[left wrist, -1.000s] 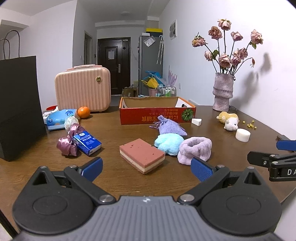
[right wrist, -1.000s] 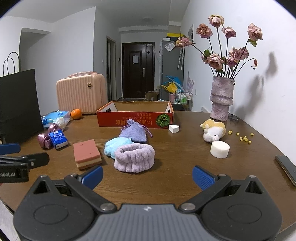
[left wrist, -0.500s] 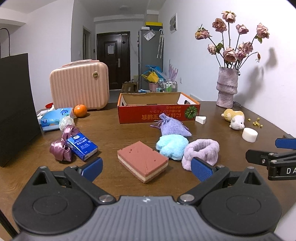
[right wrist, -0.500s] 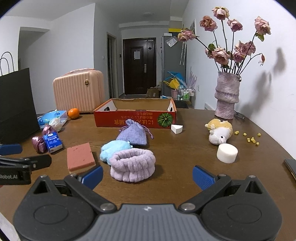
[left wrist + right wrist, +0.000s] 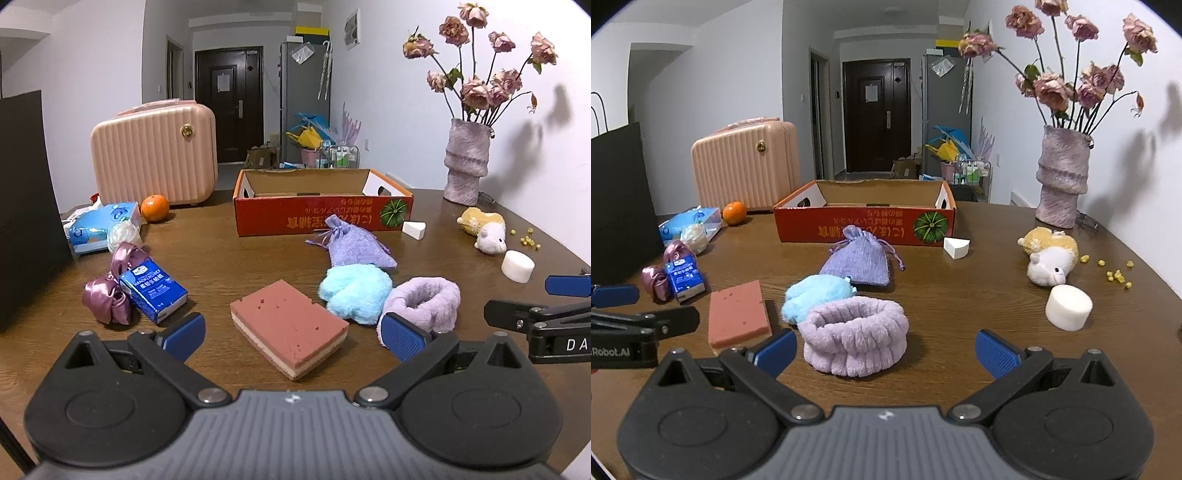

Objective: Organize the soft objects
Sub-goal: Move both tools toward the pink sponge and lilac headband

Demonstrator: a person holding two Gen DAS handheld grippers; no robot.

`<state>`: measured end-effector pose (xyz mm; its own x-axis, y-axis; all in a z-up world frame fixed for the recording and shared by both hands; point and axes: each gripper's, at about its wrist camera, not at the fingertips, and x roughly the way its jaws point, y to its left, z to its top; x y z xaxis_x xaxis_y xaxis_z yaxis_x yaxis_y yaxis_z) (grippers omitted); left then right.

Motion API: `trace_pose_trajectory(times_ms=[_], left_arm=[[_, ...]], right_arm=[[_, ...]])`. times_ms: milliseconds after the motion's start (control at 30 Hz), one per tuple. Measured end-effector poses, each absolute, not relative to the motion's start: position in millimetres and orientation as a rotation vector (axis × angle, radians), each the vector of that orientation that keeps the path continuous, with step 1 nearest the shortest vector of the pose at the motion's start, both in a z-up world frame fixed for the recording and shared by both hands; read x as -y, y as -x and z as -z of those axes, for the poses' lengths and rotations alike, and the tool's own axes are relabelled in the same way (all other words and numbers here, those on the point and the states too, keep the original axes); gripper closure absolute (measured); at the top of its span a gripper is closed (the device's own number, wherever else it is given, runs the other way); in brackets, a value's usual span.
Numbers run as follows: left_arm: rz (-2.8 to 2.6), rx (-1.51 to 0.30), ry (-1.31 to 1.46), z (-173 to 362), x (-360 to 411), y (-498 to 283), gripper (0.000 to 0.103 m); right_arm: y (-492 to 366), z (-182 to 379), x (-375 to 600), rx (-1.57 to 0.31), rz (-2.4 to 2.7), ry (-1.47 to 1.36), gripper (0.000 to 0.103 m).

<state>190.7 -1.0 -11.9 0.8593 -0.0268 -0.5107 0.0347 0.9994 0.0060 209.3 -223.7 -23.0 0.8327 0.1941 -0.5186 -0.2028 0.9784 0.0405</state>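
A brown wooden table (image 5: 221,258) holds scattered soft things. The left gripper (image 5: 291,334) hovers low with fingers spread wide, empty, just short of a pink sponge (image 5: 290,326). The right gripper (image 5: 886,349) is likewise wide and empty, facing a lilac plush band (image 5: 855,334). A fluffy blue puff (image 5: 818,295) touches the band on its far left, with a purple drawstring pouch (image 5: 858,262) just beyond. Farther back stands an open red cardboard box (image 5: 866,223). A small plush animal (image 5: 1051,256) and white foam cylinder (image 5: 1069,306) lie to the right
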Motion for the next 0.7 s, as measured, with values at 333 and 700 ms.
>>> trace_pose_trajectory(times_ms=[333, 700], left_arm=[[0.018, -0.596, 0.0, 27.8, -4.6, -221.8, 0.0], [-0.015, -0.641, 0.015, 41.2, -14.6, -247.9, 0.0]], right_arm=[[-245.0, 38.9, 210.1, -0.606, -0.241, 0.032, 0.0], [-282.7, 58.7, 189.9, -0.667, -0.283, 0.073, 0.0]])
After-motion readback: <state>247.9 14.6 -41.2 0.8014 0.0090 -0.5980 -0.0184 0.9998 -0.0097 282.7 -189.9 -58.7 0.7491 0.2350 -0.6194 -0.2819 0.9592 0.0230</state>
